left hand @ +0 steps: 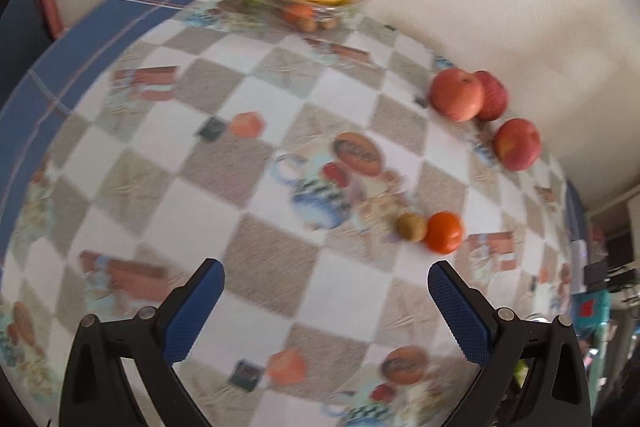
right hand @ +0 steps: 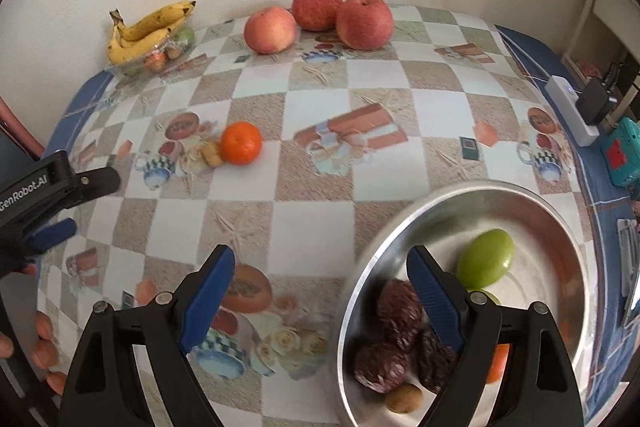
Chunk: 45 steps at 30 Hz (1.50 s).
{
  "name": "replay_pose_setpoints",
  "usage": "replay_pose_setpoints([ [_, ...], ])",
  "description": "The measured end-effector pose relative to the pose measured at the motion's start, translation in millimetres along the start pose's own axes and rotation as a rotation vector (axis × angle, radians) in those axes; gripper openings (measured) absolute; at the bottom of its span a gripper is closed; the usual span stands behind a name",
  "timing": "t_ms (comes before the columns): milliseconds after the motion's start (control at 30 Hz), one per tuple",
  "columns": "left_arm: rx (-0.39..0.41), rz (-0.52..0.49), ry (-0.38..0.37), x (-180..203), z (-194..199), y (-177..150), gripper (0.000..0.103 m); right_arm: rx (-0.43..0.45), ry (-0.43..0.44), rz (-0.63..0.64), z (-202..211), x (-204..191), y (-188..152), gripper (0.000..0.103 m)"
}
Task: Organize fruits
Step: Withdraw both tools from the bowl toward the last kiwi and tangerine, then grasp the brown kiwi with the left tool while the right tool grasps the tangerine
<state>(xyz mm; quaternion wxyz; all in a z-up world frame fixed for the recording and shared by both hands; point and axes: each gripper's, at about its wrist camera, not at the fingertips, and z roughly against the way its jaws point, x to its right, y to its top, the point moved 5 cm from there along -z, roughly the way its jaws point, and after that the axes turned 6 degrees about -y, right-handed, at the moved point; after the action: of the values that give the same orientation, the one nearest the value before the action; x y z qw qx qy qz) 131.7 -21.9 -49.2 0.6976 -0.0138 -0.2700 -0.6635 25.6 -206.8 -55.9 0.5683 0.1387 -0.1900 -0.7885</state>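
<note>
Fruits lay scattered over the checkered tablecloth [right hand: 312,227], and the sorting looked partly done. The metal bowl [right hand: 560,211], nearest the right gripper, already held a green fruit [right hand: 485,258], several dark wrinkled fruits [right hand: 398,311] and a small brown one [right hand: 404,398] by its near rim. Against the far wall stood three apples [right hand: 364,22], close together, and off to the left a clear container [right hand: 160,61] carried a bunch of bananas [right hand: 148,31] across its top, with smaller fruit underneath.

Out in the open sat a tangerine [right hand: 241,143] with a small brown fruit [right hand: 211,153] touching it, well apart from the bowl. These two seemed the likely next pick, though that is only a judgement.

The left gripper [left hand: 326,271] hovered over the cloth with its fingers spread wide and nothing between them, the tangerine [left hand: 443,231] just ahead and to its right. The right gripper [right hand: 320,259] was likewise spread and empty, one finger above the bowl's rim.

The next move would call for closing in on the tangerine without knocking its little neighbour, which could roll, then carrying it over the rim.
</note>
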Motion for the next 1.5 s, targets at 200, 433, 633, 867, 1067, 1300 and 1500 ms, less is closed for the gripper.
replay_pose_setpoints([
  [200, -0.053, -0.006, -0.075, 17, -35, 14, 0.086, 0.036, 0.072, -0.061, -13, -17, 30, 0.088],
  [433, -0.090, 0.068, -0.117, 13, -73, 32, 0.078, 0.001, 0.130, -0.065, -55, -36, 51, 0.067],
  [633, -0.094, 0.090, -0.142, 13, -85, 39, 0.077, -0.023, 0.218, -0.130, -78, -41, 64, 0.064],
  [867, -0.106, 0.095, -0.165, 18, -88, 40, 0.065, -0.046, 0.297, -0.167, -88, -46, 65, 0.038],
  [1067, -0.120, 0.069, -0.174, 27, -90, 35, 0.063, -0.044, 0.272, -0.214, -83, -26, 64, 0.038],
  [1300, -0.152, 0.015, -0.160, 42, -96, 25, 0.027, -0.047, 0.264, -0.292, -81, 3, 62, 0.037],
  [1500, -0.169, -0.024, -0.146, 49, -91, 12, 0.026, -0.053, 0.246, -0.310, -72, 16, 56, 0.037],
])
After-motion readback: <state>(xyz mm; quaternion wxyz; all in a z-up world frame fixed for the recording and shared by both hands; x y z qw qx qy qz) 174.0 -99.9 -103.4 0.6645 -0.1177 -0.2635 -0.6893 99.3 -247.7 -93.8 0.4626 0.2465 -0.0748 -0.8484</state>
